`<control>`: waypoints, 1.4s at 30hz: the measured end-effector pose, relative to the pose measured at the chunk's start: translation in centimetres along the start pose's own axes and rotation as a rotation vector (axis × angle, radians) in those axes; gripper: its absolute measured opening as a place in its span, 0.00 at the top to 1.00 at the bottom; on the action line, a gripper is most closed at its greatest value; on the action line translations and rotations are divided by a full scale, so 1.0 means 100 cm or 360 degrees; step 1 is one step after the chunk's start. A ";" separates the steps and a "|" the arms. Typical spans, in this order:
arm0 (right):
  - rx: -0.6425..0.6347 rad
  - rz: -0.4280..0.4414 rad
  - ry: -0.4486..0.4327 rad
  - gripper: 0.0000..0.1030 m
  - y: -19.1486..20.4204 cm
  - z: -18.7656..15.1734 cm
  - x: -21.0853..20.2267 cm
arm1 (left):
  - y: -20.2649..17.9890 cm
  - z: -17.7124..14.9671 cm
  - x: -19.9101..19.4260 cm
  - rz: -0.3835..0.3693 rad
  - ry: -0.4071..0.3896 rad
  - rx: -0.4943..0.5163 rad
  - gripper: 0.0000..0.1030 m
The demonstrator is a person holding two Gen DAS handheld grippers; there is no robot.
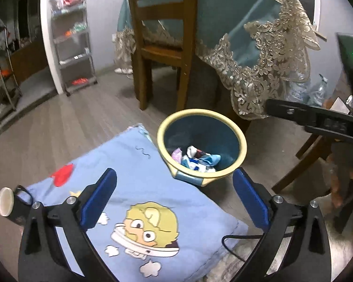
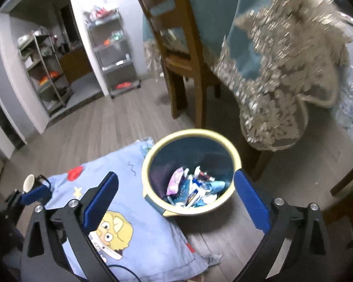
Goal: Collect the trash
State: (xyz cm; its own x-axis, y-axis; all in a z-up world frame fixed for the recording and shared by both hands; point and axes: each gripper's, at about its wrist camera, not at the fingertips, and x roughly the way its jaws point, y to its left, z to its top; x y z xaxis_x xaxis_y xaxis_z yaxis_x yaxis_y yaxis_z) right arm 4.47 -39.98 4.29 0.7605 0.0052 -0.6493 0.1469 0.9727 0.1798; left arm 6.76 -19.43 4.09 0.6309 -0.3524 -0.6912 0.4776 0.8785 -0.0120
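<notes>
Both tools are held above the floor and angled downward. The left tool (image 1: 174, 197) is seen with its blue-padded fingers (image 1: 98, 199) spread wide and nothing between them; it is released. The right tool (image 2: 176, 202) is likewise spread wide, with its blue pads (image 2: 101, 199) apart and nothing gripped. In the left wrist view the right tool (image 1: 315, 119) is also seen as a dark bar entering from the right edge, above and to the right of the bin. The trash bin (image 1: 238, 145) stands on the wooden floor (image 1: 66, 127), ahead of and below both tools; in the right wrist view its near rim (image 2: 188, 212) is framed between the two fingers, without being touched. The bin is round, dark teal inside, with a pale yellow rim. Crumpled trash (image 2: 193, 189) is piled at its bottom: white, blue and pink wrappers. Just beside the bin, to its left, a light blue blanket (image 1: 153, 188) with a cartoon print is spread under the left finger of each tool. A wooden chair (image 1: 162, 47) and a surface draped in a teal cloth (image 1: 223, 23) with lace trim are seen beyond the bin.
</notes>
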 end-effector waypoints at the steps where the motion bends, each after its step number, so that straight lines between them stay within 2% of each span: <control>1: 0.0008 -0.0014 -0.0020 0.05 -0.001 -0.002 -0.010 | -0.002 0.001 -0.005 0.0027 -0.0015 0.0009 0.06; 4: 0.0024 -0.0021 0.0009 0.05 -0.004 -0.007 -0.020 | -0.004 0.002 -0.014 0.0061 -0.0041 0.0006 0.06; 7: 0.0010 -0.0153 0.0120 0.05 -0.004 -0.016 -0.020 | -0.005 0.004 -0.017 0.0057 -0.0050 -0.0031 0.06; 8: 0.0023 -0.0134 0.0129 0.05 -0.006 -0.018 -0.021 | -0.004 0.003 -0.018 0.0050 -0.0050 -0.0045 0.06; 11: 0.0119 -0.0068 0.0077 0.05 -0.019 -0.022 -0.030 | -0.003 0.003 -0.016 0.0007 -0.0044 -0.0102 0.06; 16: 0.0236 -0.0047 0.0032 0.05 -0.033 -0.024 -0.032 | -0.002 0.003 -0.003 0.0088 0.0021 -0.0119 0.06; 26: 0.0105 -0.0066 0.0010 0.05 -0.015 -0.022 -0.031 | 0.003 0.001 0.009 0.0136 0.0045 -0.0163 0.06; 31: 0.0105 -0.0066 0.0014 0.05 -0.014 -0.022 -0.031 | 0.003 0.000 0.011 0.0173 0.0034 -0.0152 0.06; 42: 0.0102 -0.0068 0.0012 0.05 -0.014 -0.022 -0.031 | -0.002 -0.002 0.010 0.0161 0.0040 -0.0126 0.06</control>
State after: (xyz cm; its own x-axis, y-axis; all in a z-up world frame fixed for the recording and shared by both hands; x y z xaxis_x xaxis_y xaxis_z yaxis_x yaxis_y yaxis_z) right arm 0.51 -40.87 4.49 0.7478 -0.0342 -0.6630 0.2195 0.9553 0.1983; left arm 7.18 -19.90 3.24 0.6572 -0.2533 -0.7098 0.3620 0.9322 0.0025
